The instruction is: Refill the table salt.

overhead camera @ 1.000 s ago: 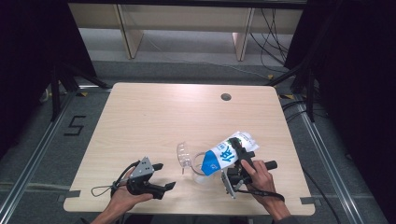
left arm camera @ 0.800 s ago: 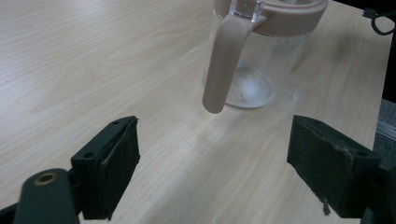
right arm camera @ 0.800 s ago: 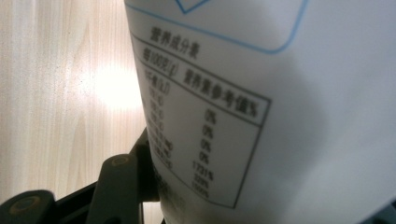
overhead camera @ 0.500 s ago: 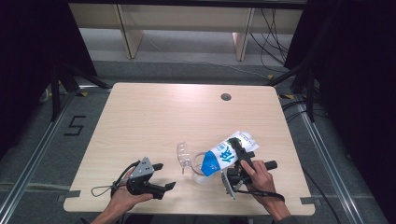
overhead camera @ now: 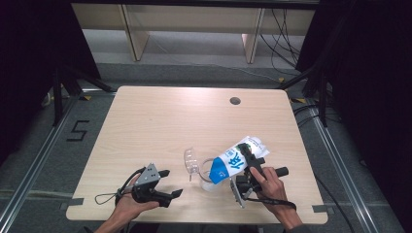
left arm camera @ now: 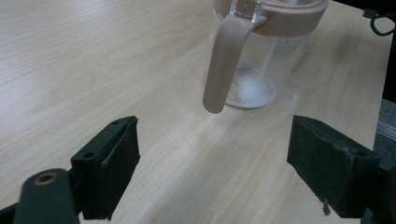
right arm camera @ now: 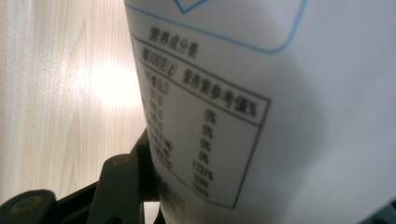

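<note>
A white and blue pouch is tilted with its blue end down over a clear jug, and my right gripper is shut on it. In the right gripper view the pouch's printed table is close up, with one black finger against its left side. The jug has a pink rim and handle and holds a little white powder at its bottom. Its clear flip lid stands open to the left. My left gripper rests open at the front left, aimed at the jug, its jaws wide apart on bare wood.
The light wooden table has a round cable hole at the back right. The person's hands come in at the front edge. Dark frames and cables stand around the table on the floor.
</note>
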`<state>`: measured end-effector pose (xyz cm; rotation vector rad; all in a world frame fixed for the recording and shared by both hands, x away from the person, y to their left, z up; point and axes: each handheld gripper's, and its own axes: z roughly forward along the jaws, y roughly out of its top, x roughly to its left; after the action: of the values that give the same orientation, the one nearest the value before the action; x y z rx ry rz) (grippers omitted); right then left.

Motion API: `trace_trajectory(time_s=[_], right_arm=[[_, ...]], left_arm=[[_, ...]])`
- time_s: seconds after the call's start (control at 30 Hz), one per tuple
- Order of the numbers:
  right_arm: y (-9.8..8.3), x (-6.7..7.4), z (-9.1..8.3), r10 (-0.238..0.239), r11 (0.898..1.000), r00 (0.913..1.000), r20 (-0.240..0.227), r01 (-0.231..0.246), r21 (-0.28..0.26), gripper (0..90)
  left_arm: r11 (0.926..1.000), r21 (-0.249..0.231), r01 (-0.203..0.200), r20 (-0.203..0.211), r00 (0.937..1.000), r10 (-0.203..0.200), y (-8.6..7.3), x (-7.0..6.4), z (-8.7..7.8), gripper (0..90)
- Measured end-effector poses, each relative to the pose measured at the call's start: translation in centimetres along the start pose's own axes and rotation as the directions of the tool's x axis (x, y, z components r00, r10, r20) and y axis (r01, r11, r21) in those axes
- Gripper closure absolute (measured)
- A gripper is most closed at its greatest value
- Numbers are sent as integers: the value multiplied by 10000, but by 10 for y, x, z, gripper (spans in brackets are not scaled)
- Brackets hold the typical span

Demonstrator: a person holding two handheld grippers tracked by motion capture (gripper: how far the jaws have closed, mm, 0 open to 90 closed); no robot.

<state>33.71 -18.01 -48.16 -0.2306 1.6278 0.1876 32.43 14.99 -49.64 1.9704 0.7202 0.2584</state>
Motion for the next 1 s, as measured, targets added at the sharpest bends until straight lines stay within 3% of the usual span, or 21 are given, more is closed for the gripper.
trace_trajectory(time_s=[0.4, 0.5, 0.57, 0.6, 0.63, 0.7, 0.77, 0.83, 0.93, 0.97, 1.0], right_arm=[[0, 1, -1, 120, 9997, 9999, -110, -118, 191, 483], [0, 0, 0, -103, 9999, 9999, 76, 103, -23, 483], [1, -6, -1, -851, 9964, 9964, 69, 851, -28, 483], [1, -6, -1, -840, 9965, 9965, 25, 840, -10, 483], [0, -1, -1, -206, 9998, 9998, 32, 206, -56, 483], [0, 0, -2, 25, 9999, 10000, -83, -24, 167, 483], [1, -6, -1, -847, 9964, 9964, 83, 847, -19, 483], [1, -5, -2, -650, 9979, 9979, 69, 649, 31, 485], [1, -6, -2, -744, 9972, 9972, 91, 743, 29, 485], [0, -2, -1, -179, 9998, 9998, -66, 179, 28, 485], [0, 0, 1, -137, 9994, 9998, 141, 142, -311, 485]], left_arm=[[10000, 27, -35, 4, 10000, 35, 0, 0, 0, 162], [10000, 35, -49, 17, 10000, 49, 0, 1, 0, 162], [10000, 23, -52, 2, 10000, 52, 0, 0, 0, 162], [10000, 28, -49, 6, 10000, 49, 0, 0, 0, 162], [10000, 25, -46, 7, 10000, 46, 0, 1, 0, 162], [10000, 21, -47, -16, 10000, 48, 0, 0, 0, 162], [10000, 48, -51, -60, 10000, 51, 0, 0, 0, 162], [10000, 48, -47, -58, 10000, 47, 0, 0, 0, 162], [10000, 53, -53, -69, 10000, 53, 0, 0, 0, 162], [10000, 49, -52, -63, 10000, 53, 0, 0, 0, 162], [10000, 49, -49, -65, 10000, 50, 0, 0, 0, 162]])
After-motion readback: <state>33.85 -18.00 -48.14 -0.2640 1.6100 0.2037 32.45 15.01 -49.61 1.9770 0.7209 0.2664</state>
